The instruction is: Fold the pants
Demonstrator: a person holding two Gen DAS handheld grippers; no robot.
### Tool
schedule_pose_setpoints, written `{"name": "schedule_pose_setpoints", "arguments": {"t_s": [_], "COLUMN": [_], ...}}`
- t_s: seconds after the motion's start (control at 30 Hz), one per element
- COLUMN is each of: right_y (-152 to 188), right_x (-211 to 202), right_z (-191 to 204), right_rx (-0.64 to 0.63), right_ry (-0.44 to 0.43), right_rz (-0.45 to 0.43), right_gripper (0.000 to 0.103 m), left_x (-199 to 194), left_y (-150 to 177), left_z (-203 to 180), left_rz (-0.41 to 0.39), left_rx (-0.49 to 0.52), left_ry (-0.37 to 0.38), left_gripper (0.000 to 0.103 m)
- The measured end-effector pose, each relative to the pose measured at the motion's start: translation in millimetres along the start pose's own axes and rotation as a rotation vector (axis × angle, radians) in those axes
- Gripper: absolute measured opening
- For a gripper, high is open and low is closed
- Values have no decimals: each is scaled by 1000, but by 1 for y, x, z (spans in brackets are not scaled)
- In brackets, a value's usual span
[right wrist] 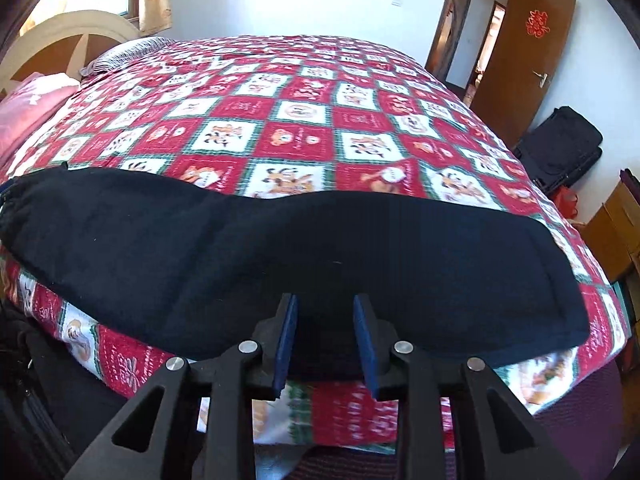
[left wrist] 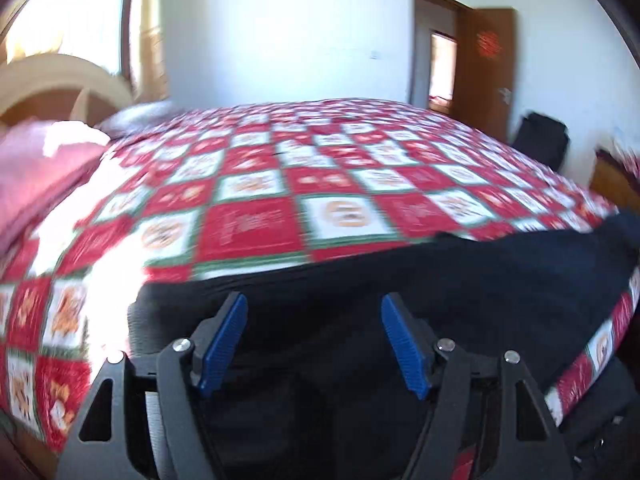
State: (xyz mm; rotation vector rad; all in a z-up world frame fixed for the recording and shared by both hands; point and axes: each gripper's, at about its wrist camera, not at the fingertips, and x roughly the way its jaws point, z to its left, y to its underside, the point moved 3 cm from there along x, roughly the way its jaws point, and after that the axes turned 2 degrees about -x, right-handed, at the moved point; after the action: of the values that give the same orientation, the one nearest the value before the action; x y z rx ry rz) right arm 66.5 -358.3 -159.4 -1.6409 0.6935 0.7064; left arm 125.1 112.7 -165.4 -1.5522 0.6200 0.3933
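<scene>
Nearest in the left wrist view, the left gripper (left wrist: 313, 310) has its blue pads (left wrist: 224, 344) spread wide with nothing between them; the black pants (left wrist: 360, 280) fill the space under and just ahead of its tips. This view is blurred, so only a stretch of the dark cloth can be read, running off to the right of the tongs along the near edge of the bed.

The right gripper (right wrist: 325, 312) stands with its pads (right wrist: 286, 344) parted more narrowly, also holding nothing. Its tips sit over the near edge of the pants (right wrist: 300, 264). Whether they touch the fabric cannot be told.

Only the right wrist view shows the whole garment: a long black band laid crosswise in front of the tongs, the gathered end far to their left, the hemmed end to their right, lying flat on the red and white checked quilt (right wrist: 296, 136). Part of the quilt hangs down over the bed's edge below the tips.

Beyond the pants the quilt runs away from both tongs. At far left lie a pink pillow (left wrist: 44, 168) and the cream headboard (right wrist: 76, 36). At far right stand the open brown door (right wrist: 520, 60) and a black suitcase (right wrist: 560, 148).
</scene>
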Motion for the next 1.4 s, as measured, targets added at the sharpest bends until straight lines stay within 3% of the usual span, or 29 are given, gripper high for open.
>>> {"name": "schedule_pose_setpoints", "arguments": {"t_s": [0.07,0.13,0.2,0.33,0.4,0.47,0.6,0.7,0.8,0.9,1.0,1.23,1.4], "right_y": [-4,-11,-21,-44,-53,-56,-45,-37,-40,-43,-42,-36,-35], "right_x": [0,1,5,12,16,17,16,20,23,25,26,31,30], "right_z": [7,19,43,113,145,173,203,206,198,191,190,200,200], "right_rx": [39,66,31,-94,-149,-212,-304,-327,-277,-237,-229,-245,-246], "right_ry": [-48,-116,-163,-268,-315,-321,-379,-363,-348,-346,-342,-344,-339], "right_rz": [-9,-13,-12,-33,-38,-44,-48,-41,-33,-37,-39,-21,-33], "right_gripper": [31,34,39,39,39,39,39,39,39,39,39,39,40], "left_x": [10,14,18,28,28,16,-17,-19,-8,6,6,3,-4], "left_y": [11,19,19,10,6,5,2,1,11,25,28,25,17], "left_z": [19,19,12,22,26,23,34,57,79,85,78,65,76], "left_rz": [31,-2,-6,4,15,12,-78,-66,-17,38,29,40,21], "left_rx": [-15,48,101,67,48,53,29,-19,-104,-159,-175,-163,-181], "left_ry": [-44,-72,-111,-133,-130,-119,-102,-149,-144,-86,-53,-27,-20], "left_gripper": [72,73,75,86,86,86,86,86,86,76,64,24,22]}}
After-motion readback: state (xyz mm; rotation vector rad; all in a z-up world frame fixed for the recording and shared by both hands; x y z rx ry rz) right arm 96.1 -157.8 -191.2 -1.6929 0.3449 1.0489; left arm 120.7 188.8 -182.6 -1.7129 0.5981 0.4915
